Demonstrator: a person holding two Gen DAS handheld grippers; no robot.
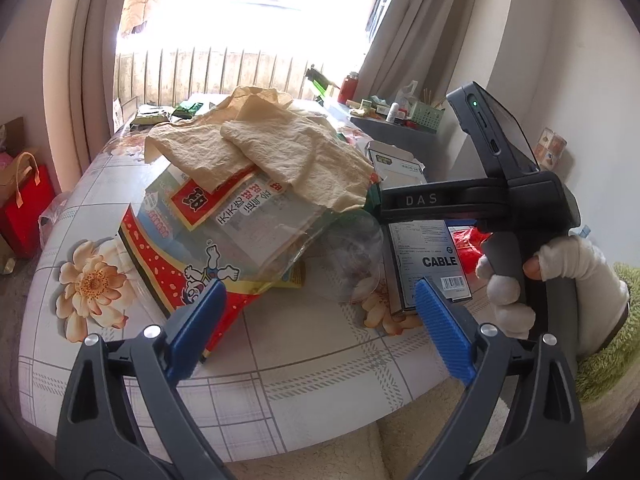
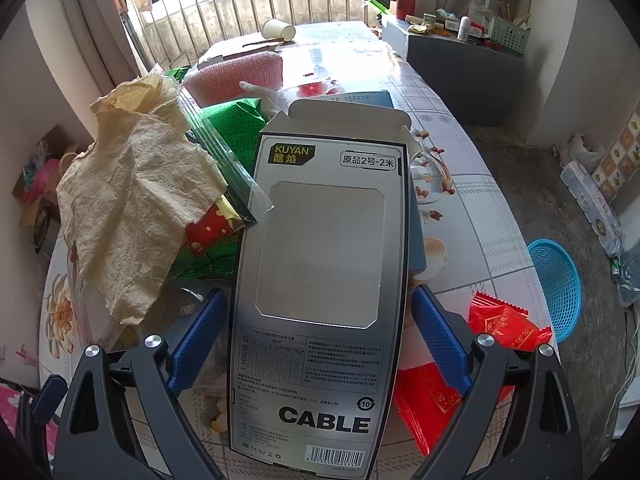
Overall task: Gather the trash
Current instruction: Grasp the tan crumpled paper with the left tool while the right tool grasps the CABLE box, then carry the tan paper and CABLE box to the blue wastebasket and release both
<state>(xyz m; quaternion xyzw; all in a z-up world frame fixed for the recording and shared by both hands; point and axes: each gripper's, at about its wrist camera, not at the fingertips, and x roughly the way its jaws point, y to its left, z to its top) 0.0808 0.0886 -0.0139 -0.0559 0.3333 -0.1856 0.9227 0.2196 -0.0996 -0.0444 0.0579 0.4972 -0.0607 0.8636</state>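
A grey cardboard cable box [image 2: 320, 280] with an open top flap lies on the table between the fingers of my right gripper [image 2: 316, 332], which is open around it. It also shows in the left wrist view [image 1: 430, 264]. My left gripper [image 1: 320, 312] is open and empty above the table's near edge, in front of a red and clear snack bag [image 1: 224, 240]. Crumpled beige paper [image 1: 264, 148] lies on top of the bag. A clear plastic cup [image 1: 352, 256] lies on its side between the bag and the box.
Red wrappers [image 2: 504, 328] lie right of the box. A blue basket [image 2: 558, 284] stands on the floor at the right. A paper cup [image 2: 278, 30] and a pink cloth [image 2: 236, 76] lie further back. A grey cabinet [image 2: 464, 72] with clutter stands behind the table [image 1: 312, 364].
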